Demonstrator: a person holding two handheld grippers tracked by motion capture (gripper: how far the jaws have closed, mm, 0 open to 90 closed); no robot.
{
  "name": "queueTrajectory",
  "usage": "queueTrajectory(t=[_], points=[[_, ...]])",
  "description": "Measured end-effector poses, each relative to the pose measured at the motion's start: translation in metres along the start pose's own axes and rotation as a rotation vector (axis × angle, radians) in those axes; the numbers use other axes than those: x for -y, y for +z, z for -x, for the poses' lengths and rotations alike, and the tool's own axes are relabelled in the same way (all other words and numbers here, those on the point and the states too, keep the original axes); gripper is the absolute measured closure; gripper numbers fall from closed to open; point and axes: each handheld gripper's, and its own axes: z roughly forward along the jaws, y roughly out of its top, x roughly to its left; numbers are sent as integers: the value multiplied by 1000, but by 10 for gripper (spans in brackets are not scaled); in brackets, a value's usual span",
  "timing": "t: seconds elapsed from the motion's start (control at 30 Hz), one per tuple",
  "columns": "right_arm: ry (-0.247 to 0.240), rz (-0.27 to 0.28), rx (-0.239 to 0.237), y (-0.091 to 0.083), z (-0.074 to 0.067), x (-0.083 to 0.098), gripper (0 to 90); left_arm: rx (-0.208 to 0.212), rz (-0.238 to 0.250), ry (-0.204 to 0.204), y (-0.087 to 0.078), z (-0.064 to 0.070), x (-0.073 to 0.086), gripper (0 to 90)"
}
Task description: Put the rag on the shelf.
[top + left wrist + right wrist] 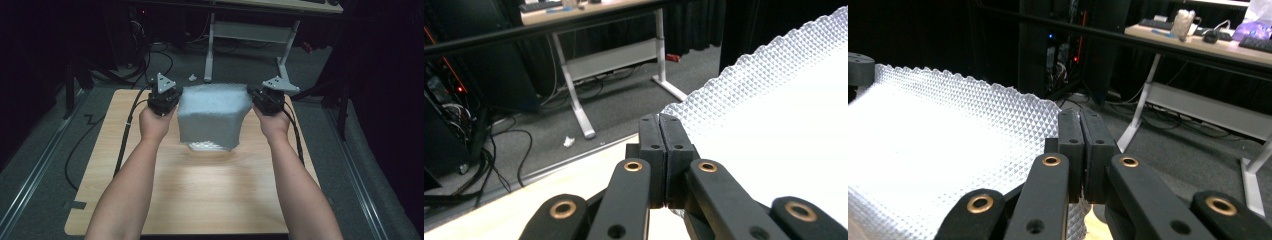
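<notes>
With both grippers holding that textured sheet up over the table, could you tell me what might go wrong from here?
1. The left gripper and the right gripper each pinch only a top corner of the white quilted sheet, so a corner could slip free and the sheet swing down.
2. The sheet's lower edge hangs close to the wooden table; it may drag or fold under.

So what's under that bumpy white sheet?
The wooden table, with a small pale patch below the bubble-wrap sheet. Anything more is hidden.
</notes>
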Motion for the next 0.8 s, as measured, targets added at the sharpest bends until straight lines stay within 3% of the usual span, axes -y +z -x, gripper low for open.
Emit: queueTrajectory(t=[0.17, 0.8], points=[[15, -29, -1, 6, 0, 13, 897, 27, -50, 5, 6, 2, 12, 893], [37, -76, -20, 13, -4, 56, 896, 119, -89, -32, 12, 7, 57, 893]])
